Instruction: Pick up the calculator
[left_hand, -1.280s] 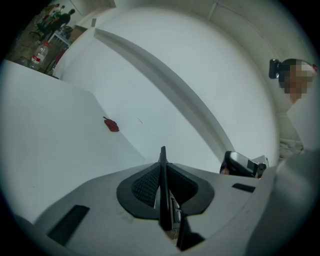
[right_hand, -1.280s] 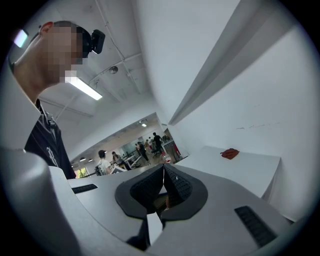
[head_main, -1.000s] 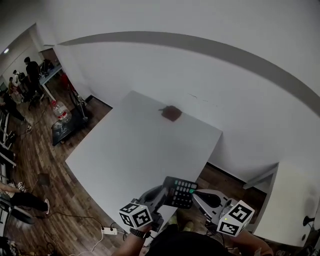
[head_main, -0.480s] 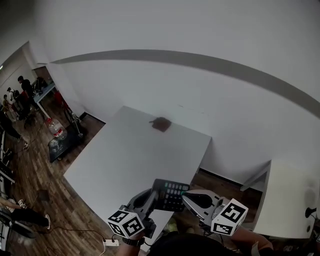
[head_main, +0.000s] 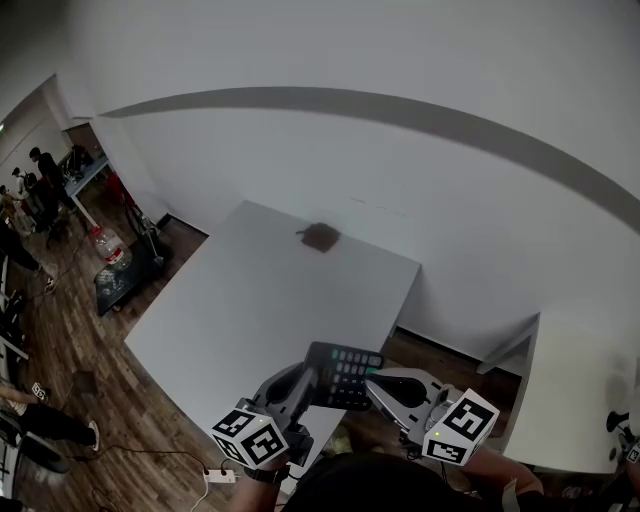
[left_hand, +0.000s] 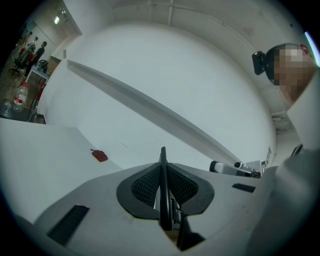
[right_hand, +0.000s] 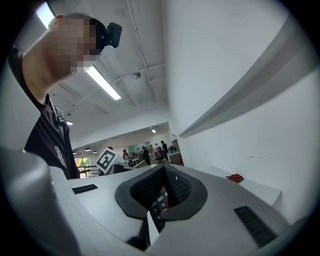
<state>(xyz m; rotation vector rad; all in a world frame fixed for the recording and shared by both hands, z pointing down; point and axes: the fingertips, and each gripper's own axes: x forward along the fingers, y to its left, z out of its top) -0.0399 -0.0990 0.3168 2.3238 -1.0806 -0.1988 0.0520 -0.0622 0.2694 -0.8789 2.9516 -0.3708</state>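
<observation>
The black calculator (head_main: 345, 372) with green and white keys hangs in the air over the near edge of the white table (head_main: 250, 310), held from both sides. My left gripper (head_main: 308, 378) is shut on its left edge. My right gripper (head_main: 376, 387) is shut on its right edge. In the left gripper view the calculator (left_hand: 163, 200) shows edge-on as a thin dark blade between the ribbed pads (left_hand: 145, 184) of that gripper (left_hand: 162, 172). In the right gripper view its keys (right_hand: 159, 206) show between the pads of the right gripper (right_hand: 162, 192).
A small red-brown object (head_main: 320, 237) lies at the table's far edge by the white wall. On the wooden floor to the left stand a water bottle (head_main: 104, 247) and people; a power strip (head_main: 222, 476) lies below. A white cabinet (head_main: 570, 400) stands to the right.
Both grippers have risen with the calculator held between them, and it has shifted slightly left in the head view. The jaws have not changed.
</observation>
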